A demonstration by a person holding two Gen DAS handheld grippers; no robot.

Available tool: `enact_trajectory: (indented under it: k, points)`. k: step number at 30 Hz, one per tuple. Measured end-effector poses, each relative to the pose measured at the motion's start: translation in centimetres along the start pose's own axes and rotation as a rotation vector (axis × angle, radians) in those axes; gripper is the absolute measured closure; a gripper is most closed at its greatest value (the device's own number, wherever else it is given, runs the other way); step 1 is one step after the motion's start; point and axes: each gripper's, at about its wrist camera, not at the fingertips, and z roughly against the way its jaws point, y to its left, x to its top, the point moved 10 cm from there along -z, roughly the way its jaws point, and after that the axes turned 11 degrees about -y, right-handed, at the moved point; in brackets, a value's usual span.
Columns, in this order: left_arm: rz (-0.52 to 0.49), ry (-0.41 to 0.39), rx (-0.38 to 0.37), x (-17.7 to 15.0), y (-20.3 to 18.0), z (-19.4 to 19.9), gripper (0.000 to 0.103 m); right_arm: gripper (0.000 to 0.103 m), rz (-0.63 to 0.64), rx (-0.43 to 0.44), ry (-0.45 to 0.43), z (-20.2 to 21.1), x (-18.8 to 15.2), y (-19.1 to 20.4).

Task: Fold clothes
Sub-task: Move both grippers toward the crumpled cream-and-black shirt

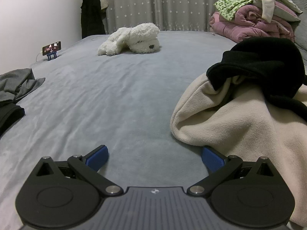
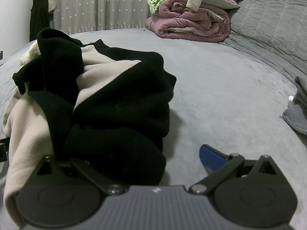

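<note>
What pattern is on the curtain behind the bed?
Small white stars on grey curtain, clearest in the left wrist view.

— Where is free room seen?
— A wide bare stretch of the bed (image 1: 107, 99) is left open ahead, up to the plush dog (image 1: 132, 38).
— And what is blocked?
— The right side is closed by the crumpled cream-and-black garment (image 1: 239, 115); grey clothes (image 1: 17, 84) are laid at the left edge.

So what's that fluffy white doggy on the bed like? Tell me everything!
The white plush dog looks soft and shaggy, with a dark nose and small dark eyes. It lies flopped on its belly, head turned toward the camera, floppy limbs trailing left. It rests far back on the grey bedspread, before the starry curtain, apparently touching only the bed.
</note>
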Motion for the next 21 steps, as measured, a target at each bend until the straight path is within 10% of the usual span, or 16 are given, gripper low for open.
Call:
enact_trajectory:
  k: [21]
  points:
    - [0.022,0.026,-0.173,0.6,-4.9,3.0,0.0,0.0,0.001,0.018,0.065,0.1,0.2,-1.0]
